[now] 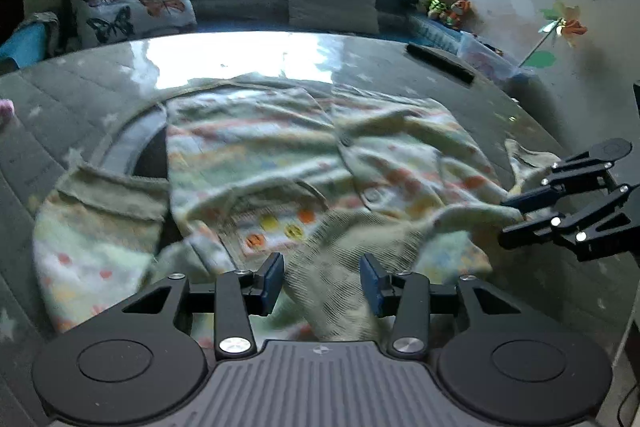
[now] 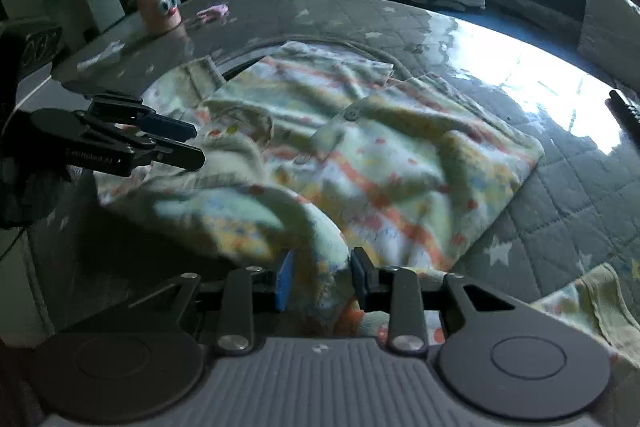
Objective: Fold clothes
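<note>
Mid-fold, nowhere near done. The patterned garment (image 2: 400,155) lies rumpled on the grey quilted table (image 2: 560,195), one side looking partly turned over, sleeves loose. My left gripper (image 1: 322,279) has ribbed hem cloth between its fingers, though they look spread, so grip unclear. My right gripper (image 2: 322,279) pinches a bunched sleeve. Smoothing and final folds remain.

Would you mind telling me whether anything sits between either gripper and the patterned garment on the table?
Nothing visible does. The garment lies spread on the table, and its fabric already runs between the fingers of both the left gripper and the right gripper. The black bar and the pink figure stand well clear, near the table's edges.
</note>
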{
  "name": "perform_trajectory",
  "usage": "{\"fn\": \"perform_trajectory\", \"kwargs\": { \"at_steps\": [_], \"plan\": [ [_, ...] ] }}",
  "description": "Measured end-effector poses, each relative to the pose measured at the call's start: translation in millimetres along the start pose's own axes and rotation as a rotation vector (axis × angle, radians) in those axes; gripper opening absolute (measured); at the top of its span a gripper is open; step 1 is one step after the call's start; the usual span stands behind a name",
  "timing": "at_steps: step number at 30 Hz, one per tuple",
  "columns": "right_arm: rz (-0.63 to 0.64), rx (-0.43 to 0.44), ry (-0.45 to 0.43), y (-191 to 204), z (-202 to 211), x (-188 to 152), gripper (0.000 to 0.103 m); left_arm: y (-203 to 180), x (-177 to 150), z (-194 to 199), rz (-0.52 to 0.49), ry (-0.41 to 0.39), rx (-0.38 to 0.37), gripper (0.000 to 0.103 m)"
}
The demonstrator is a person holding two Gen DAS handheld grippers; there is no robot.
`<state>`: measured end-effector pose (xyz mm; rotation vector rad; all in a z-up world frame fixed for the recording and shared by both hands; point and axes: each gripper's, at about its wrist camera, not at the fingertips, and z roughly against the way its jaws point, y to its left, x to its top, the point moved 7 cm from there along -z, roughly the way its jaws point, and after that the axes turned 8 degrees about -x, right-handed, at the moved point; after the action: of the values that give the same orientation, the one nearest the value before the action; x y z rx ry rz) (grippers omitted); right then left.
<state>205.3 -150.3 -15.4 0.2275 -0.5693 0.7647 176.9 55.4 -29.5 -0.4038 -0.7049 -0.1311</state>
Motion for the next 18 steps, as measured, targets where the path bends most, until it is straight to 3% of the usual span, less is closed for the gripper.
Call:
{"fn": "perform_trajectory", "kwargs": {
  "at_steps": [2,4,5,6,8,14,18],
  "plan": [
    [0.007,-0.008,-0.012,2.2,4.9,-1.2,0.032,-3.8,-4.5,0.6,0.007,0.001,-0.018,0.043],
    [0.009,-0.022,-0.024,3.5,5.6,-1.1,0.032,-6.3,-7.5,2.1,0.013,-0.002,-0.028,0.03],
    [0.01,-0.029,-0.03,4.2,6.0,-1.0,0.03,-7.4,-8.3,3.5,0.015,-0.006,-0.033,0.016],
    [0.011,-0.036,-0.036,4.8,6.3,-0.9,0.022,-9.5,-8.8,6.9,0.013,-0.015,-0.043,0.012],
    [0.026,-0.05,-0.049,7.6,13.2,-7.1,0.012,-15.7,-9.9,17.8,-0.004,-0.044,-0.056,0.009],
    [0.077,-0.092,-0.09,16.8,37.6,-29.1,0.011,-47.3,-24.4,49.8,-0.089,-0.096,-0.139,0.006],
    [0.083,-0.09,-0.036,19.4,46.5,-56.2,0.016,-73.6,-50.3,59.8,-0.193,-0.073,-0.184,0.006]
  ]
}}
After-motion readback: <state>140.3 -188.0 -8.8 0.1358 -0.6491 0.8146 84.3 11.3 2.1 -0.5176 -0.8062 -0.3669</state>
